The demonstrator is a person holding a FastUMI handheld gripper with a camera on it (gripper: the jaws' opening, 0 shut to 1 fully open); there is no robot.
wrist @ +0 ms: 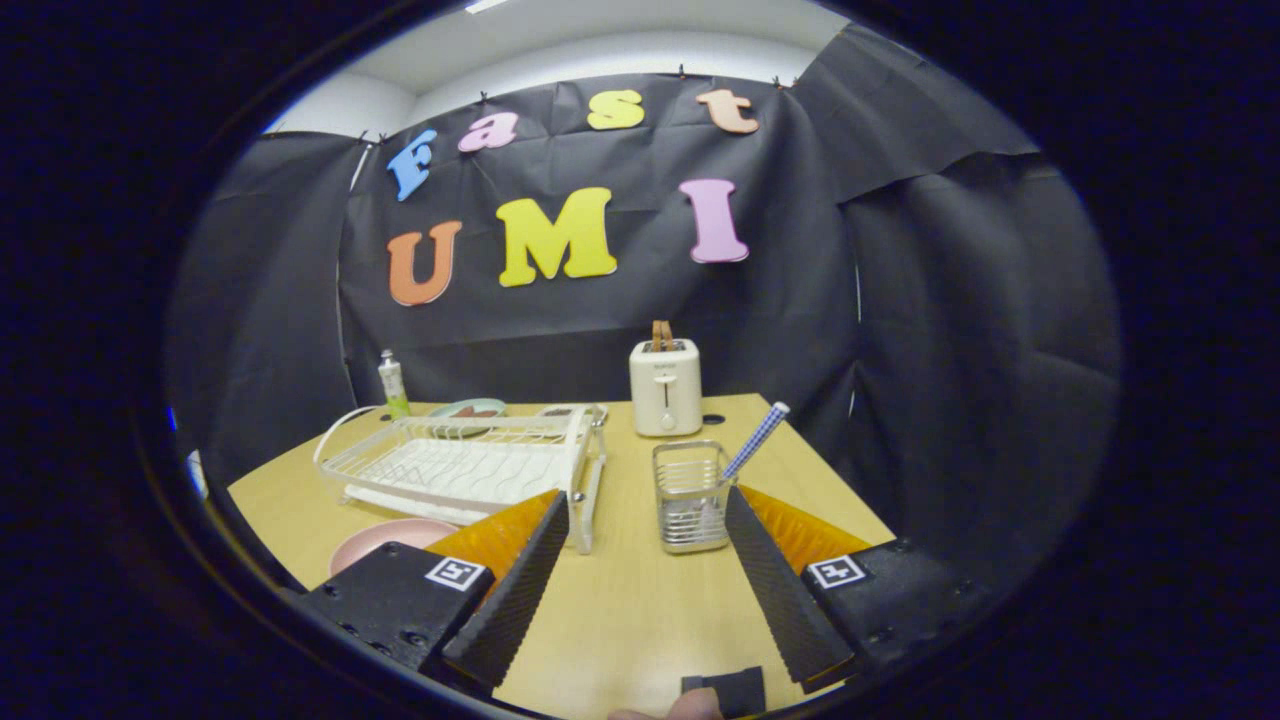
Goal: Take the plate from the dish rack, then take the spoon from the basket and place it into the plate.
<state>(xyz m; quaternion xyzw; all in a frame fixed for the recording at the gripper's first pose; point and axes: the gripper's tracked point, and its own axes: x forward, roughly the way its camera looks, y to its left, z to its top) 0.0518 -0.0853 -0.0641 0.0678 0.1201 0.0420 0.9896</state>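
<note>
- The gripper point(648, 510) hangs over the light wooden table point(620, 610), fingers spread wide and holding nothing.
- A round pink plate point(385, 540) lies flat on the table, in front of the white wire dish rack point(465, 465), partly hidden by the left finger.
- A spoon with a blue-checked handle point(755, 440) leans in the small metal wire basket point(690, 495), just ahead between the fingertips.
- A cream toaster point(665, 387) stands beyond the basket.

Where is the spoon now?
The spoon stands tilted in the wire basket, ahead of the open gripper, in front of the toaster.
</note>
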